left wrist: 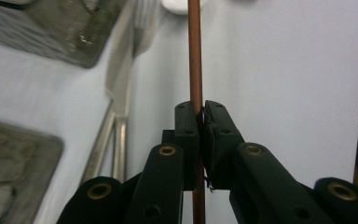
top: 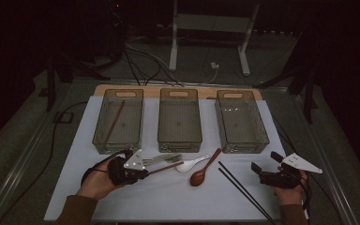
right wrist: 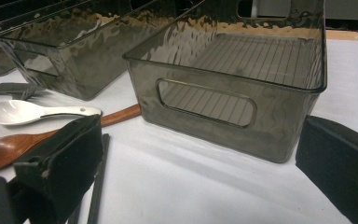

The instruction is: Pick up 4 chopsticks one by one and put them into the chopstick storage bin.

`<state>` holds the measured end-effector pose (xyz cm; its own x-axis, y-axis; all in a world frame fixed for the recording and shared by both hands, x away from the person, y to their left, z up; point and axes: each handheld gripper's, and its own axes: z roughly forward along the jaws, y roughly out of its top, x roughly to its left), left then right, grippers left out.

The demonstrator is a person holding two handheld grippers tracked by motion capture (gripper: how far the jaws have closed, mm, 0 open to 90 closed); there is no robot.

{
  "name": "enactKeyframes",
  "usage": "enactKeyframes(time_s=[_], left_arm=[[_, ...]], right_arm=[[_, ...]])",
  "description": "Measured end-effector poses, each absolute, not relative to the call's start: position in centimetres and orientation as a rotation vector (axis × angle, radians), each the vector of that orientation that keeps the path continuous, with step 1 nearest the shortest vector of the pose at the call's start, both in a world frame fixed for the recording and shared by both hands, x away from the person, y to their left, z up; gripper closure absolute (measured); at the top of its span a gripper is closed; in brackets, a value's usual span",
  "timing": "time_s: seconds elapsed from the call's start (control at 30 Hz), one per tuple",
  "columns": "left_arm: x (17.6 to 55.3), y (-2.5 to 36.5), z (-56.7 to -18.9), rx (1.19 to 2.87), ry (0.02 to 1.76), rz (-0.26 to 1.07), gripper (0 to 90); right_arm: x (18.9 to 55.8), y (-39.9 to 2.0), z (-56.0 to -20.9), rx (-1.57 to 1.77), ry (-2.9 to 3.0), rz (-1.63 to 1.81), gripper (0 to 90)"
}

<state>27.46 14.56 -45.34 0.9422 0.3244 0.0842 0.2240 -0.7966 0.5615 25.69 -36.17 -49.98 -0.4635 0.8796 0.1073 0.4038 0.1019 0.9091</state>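
Looking down from the high view, I see the bench [top: 122,206] under a white sheet, with three smoked clear plastic bins in a row along its far side. The left bin [top: 118,121] holds one brown chopstick [top: 115,121] lying lengthwise. The middle bin [top: 179,121] and the right bin [top: 241,122] stand beside it, each apart from its neighbour.

In front of the bins lies the loose cutlery. A pair of black chopsticks [top: 243,191] runs diagonally toward the near right edge. A brown wooden spoon [top: 205,168] lies just left of them, bowl toward me. A white ceramic spoon [top: 192,164] lies beside the wooden spoon's handle. Two metal forks [top: 161,160] lie left of the white spoon, near the middle bin's front wall.

My left tool [top: 146,171] is pressed together on a second brown chopstick [top: 166,167], which projects to the right toward the white spoon. In the left gripper view the two pads pinch this chopstick [left wrist: 196,70] near one end, and the stick runs straight ahead above the white sheet, with the forks [left wrist: 119,93] to its left.

My right tool [top: 264,163] sits at the near right of the bench with its jaws spread and nothing between them. In the right gripper view it faces the right bin [right wrist: 205,102].
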Motion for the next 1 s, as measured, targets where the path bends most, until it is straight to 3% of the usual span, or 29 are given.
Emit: enactKeyframes(time_s=[1.0], left_arm=[[33.1,18.8,-39.4,2.306,0.853,0.414,86.6]], right_arm=[[25.7,-36.2,-50.0,1.252,1.918,1.336,1.1]])
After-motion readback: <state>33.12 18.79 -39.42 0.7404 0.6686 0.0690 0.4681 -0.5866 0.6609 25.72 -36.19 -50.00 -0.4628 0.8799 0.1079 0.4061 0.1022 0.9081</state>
